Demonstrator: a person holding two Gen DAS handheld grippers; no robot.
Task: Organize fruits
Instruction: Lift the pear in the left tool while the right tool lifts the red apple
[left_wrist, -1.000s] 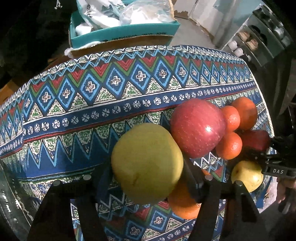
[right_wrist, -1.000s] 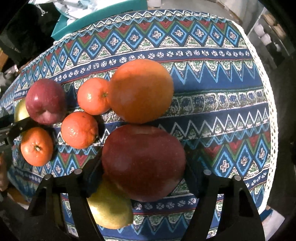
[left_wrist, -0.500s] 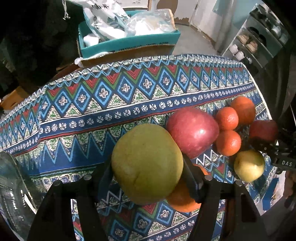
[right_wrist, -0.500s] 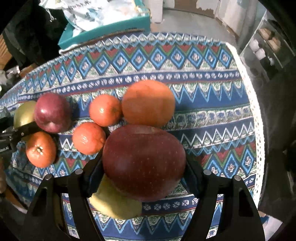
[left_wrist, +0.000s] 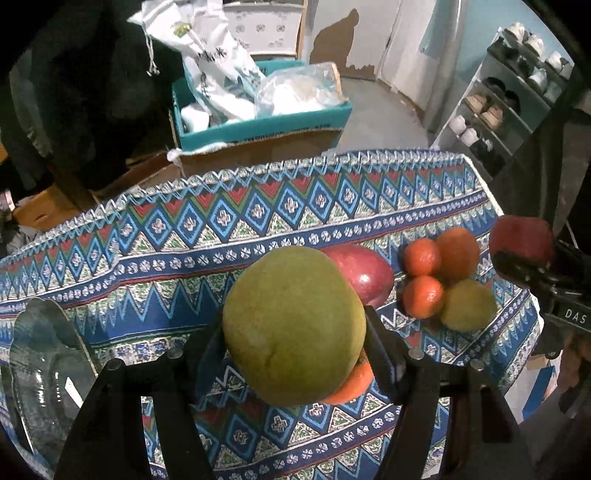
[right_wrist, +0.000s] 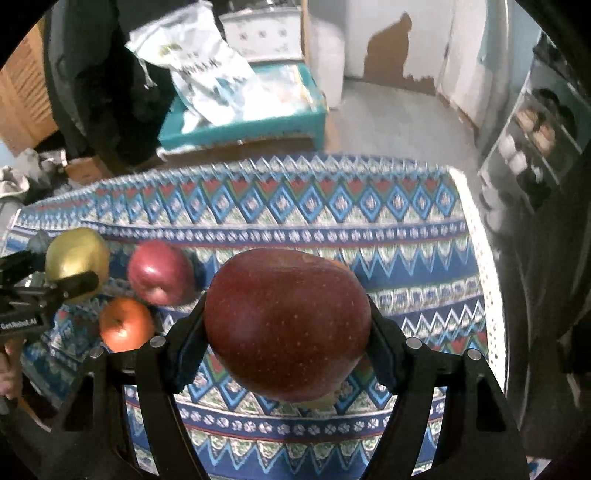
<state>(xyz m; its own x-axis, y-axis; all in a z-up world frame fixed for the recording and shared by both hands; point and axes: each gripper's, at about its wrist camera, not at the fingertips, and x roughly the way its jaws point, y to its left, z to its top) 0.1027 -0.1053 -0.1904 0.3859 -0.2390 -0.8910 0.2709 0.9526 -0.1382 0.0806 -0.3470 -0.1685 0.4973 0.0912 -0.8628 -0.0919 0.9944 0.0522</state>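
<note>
Two fruits held above the patterned worktop, one in each pair of tongs.

The green-yellow apple (left_wrist: 293, 325) is pinched between the left tongs (left_wrist: 295, 332), partly spread; the dark red apple (right_wrist: 287, 325) is clamped likewise in the right tongs (right_wrist: 286, 328). A glass bowl (left_wrist: 44, 362), judged the likely destination, lies at the worktop's (left_wrist: 221, 229) left edge, nearer the left hand; the remaining fruits are clustered to the right.
</note>
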